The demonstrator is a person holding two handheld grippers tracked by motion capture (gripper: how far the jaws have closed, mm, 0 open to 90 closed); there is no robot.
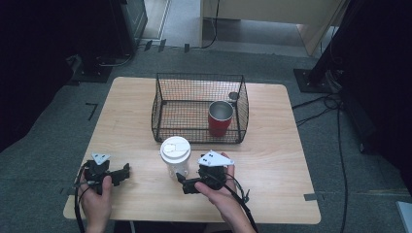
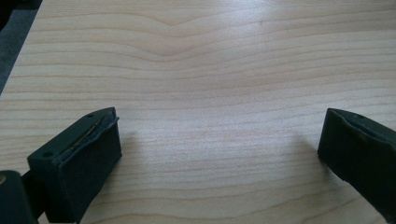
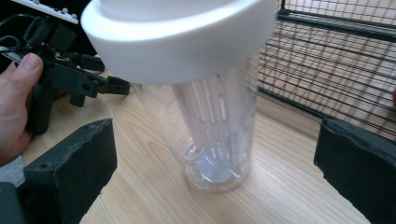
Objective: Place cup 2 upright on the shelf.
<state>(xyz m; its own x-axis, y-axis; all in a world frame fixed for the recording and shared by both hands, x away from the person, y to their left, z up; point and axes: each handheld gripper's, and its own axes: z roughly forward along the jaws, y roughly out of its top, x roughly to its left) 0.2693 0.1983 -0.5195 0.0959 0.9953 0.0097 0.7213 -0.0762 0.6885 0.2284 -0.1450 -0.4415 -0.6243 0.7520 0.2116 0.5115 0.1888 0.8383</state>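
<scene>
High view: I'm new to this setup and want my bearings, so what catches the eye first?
A black wire basket sits at mid-table with a red metal tumbler upright in its right side. Just in front stands a clear plastic cup with a white lid. The right gripper is beside the cup, jaws open, and the left gripper hovers open over bare wood.

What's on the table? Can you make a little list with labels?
table: light wood
basket: black wire, at the table's far middle
red cup: upright inside the basket, at its right side
clear cup: white lid, upright in front of the basket
left gripper: open, over bare table at the left
right gripper: open, just right of the clear cup, jaws on either side of it, not touching
</scene>
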